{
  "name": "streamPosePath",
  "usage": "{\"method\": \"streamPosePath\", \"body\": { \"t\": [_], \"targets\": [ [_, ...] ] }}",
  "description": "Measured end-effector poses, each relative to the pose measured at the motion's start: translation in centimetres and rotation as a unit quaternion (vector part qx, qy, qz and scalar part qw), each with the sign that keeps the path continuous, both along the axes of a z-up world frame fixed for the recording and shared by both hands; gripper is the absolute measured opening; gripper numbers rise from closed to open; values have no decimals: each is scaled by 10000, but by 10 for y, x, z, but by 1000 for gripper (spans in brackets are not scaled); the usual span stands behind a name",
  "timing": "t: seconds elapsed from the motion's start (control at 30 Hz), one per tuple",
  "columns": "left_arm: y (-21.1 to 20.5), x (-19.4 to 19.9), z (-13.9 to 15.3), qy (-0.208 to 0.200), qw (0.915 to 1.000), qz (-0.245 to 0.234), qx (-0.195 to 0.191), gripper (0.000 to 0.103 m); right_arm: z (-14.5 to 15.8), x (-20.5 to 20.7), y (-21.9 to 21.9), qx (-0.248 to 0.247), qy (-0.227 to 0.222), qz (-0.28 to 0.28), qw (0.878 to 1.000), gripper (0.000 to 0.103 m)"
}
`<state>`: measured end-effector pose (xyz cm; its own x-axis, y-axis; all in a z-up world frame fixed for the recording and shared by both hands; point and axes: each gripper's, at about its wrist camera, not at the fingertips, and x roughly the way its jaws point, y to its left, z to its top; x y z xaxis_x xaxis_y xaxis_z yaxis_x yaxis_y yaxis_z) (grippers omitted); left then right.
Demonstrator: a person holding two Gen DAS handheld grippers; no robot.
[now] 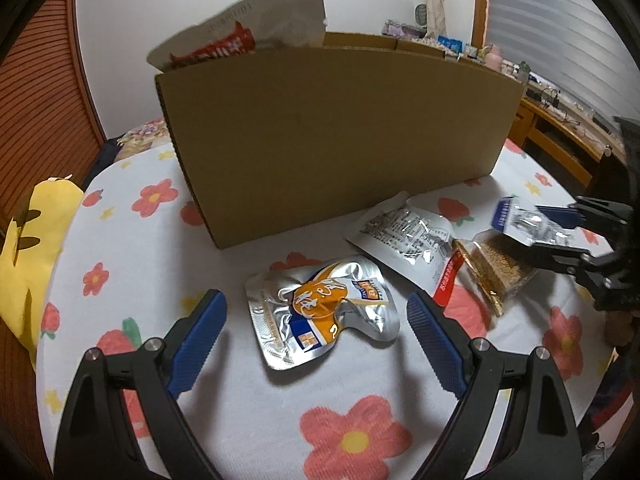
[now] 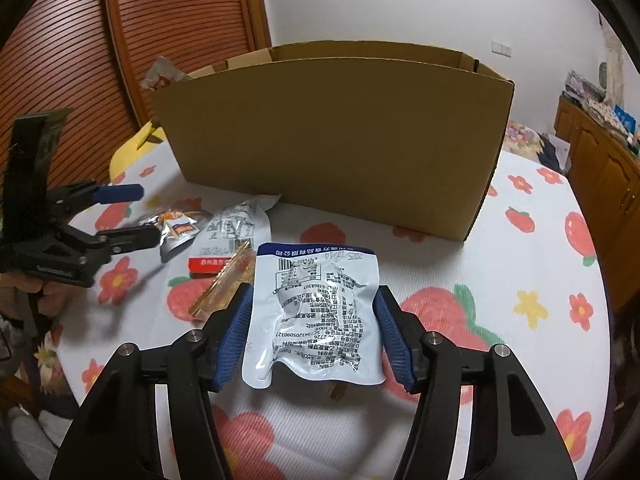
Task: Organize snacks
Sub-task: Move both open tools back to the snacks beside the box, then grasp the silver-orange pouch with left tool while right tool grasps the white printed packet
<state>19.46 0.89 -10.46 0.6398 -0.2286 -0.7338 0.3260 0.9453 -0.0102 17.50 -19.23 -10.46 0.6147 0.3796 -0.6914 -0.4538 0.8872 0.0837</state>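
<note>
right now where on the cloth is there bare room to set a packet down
Free: the flowered cloth right of the white packet, in front of the cardboard box. Crowded: the left, around the orange pouch and grain bag.

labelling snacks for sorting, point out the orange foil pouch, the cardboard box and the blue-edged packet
orange foil pouch (image 1: pixel 322 314): left wrist view, its orange printed middle
cardboard box (image 1: pixel 332 136): left wrist view, its plain front wall
blue-edged packet (image 2: pixel 316 312): right wrist view, its printed back face

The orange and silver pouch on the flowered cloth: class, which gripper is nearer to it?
Left. The left gripper hangs open with the orange and silver pouch between its fingers, untouched. The right gripper is farther right, around a white and blue pouch.
</note>
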Motion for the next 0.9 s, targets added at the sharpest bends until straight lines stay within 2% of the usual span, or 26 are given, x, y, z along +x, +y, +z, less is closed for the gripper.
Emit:
{"method": "streamPosePath", "body": {
  "t": [0.23, 0.37, 0.7, 0.8, 0.9],
  "targets": [
    [-3, 11, -8, 238, 9995, 169, 69, 92, -1, -16, -3, -64, -146, -116, 9998, 62],
    [-1, 17, -13, 525, 9982, 209, -179, 92, -1, -27, -4, -133, -268, -217, 9993, 62],
    [-5, 16, -16, 476, 9981, 386, 81, 91, -2, -33, -4, -269, -530, -335, 9977, 62],
    [-8, 14, -17, 454, 9984, 328, 46, 91, -2, -34, -1, -341, -580, -323, 9972, 62],
    [-13, 13, -16, 426, 9986, 300, 37, 85, -2, -35, 1, -397, -616, -296, 9969, 62]
  ]
}}
